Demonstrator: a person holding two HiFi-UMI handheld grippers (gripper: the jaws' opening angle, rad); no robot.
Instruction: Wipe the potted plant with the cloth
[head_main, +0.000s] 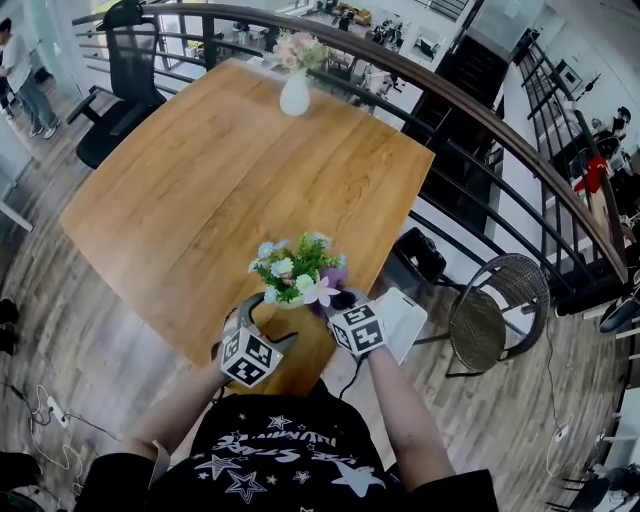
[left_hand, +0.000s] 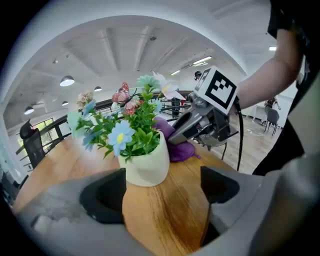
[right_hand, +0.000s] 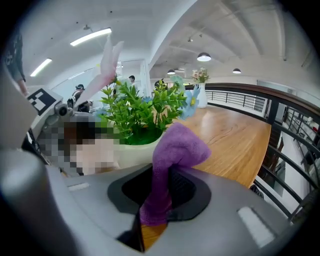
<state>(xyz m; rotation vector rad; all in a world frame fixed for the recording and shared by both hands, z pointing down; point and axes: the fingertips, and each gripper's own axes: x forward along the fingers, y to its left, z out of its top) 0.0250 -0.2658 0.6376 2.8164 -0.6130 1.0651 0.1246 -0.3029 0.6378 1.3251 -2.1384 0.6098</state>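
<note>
My right tool (right_hand: 159, 195), clenched on the purple cloth (right_hand: 177, 147), sits just beside the potted plant (left_hand: 146, 161) on the table (head_main: 200, 180). My left tool (left_hand: 162, 190) gapes, released, before it. I'd brace it first, then dab gently.

Wooden desk (head_main: 200, 190) set on a grey plank floor (head_main: 70, 330). Curved dark railing (head_main: 500, 127) run along the desk's far and right sides. Black office chair (head_main: 120, 80) parked at the far left corner. Round mesh chair (head_main: 495, 315) placed at the right, by the railing. White vase of flowers (head_main: 295, 92) stood at the desk's far end. White vaulted ceiling (left_hand: 125, 45) lit by round pendant lamps (right_hand: 203, 57) and strip lights (right_hand: 90, 36). Power strip (head_main: 52, 408) left on the floor, near left.
</note>
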